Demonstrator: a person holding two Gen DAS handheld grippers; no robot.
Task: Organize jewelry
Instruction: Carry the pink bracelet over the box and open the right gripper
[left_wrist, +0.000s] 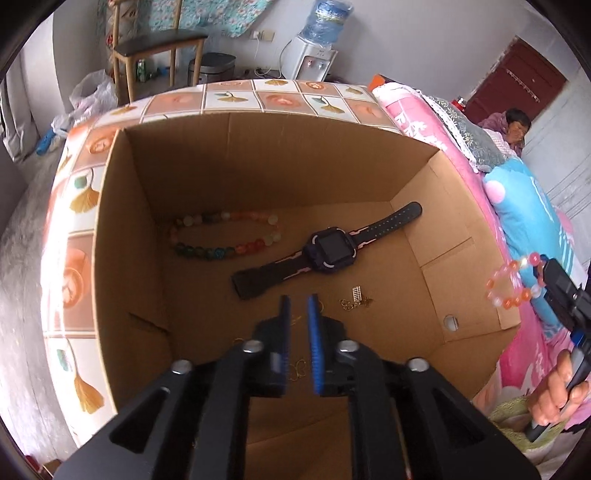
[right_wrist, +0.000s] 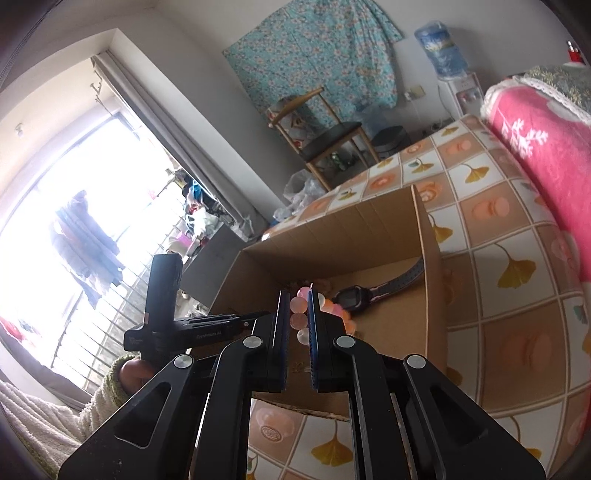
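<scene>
My left gripper (left_wrist: 299, 299) hangs over the open cardboard box (left_wrist: 255, 147). Its two blue pads sit close, with a thin gap between them, and I see nothing held there.

On the box floor lies a black smartwatch (left_wrist: 334, 249). Its strap is stretched out flat, and its long line runs from 8 o'clock up to 2 o'clock. The screen faces up. At 10 o'clock from the watch is a string of colored beads (left_wrist: 225, 236), laid in a long loop that runs left to right. Just past my left pads, toward 1 o'clock, is a small gold chain (left_wrist: 354, 301) in a little heap. I can't tell which way it points.

My right gripper (right_wrist: 298, 295) holds a pink and orange bead bracelet (right_wrist: 300, 304). The pads are squeezed onto the beads, with only a bead's width between them. In the left camera, that bracelet (left_wrist: 515, 280) shows as a round ring at 3 o'clock, outside the box's right wall and up in the air.

The box sits on a bed cover with orange and yellow squares (right_wrist: 506, 266). A pink blanket (right_wrist: 546, 155) lies at 2 o'clock.
</scene>
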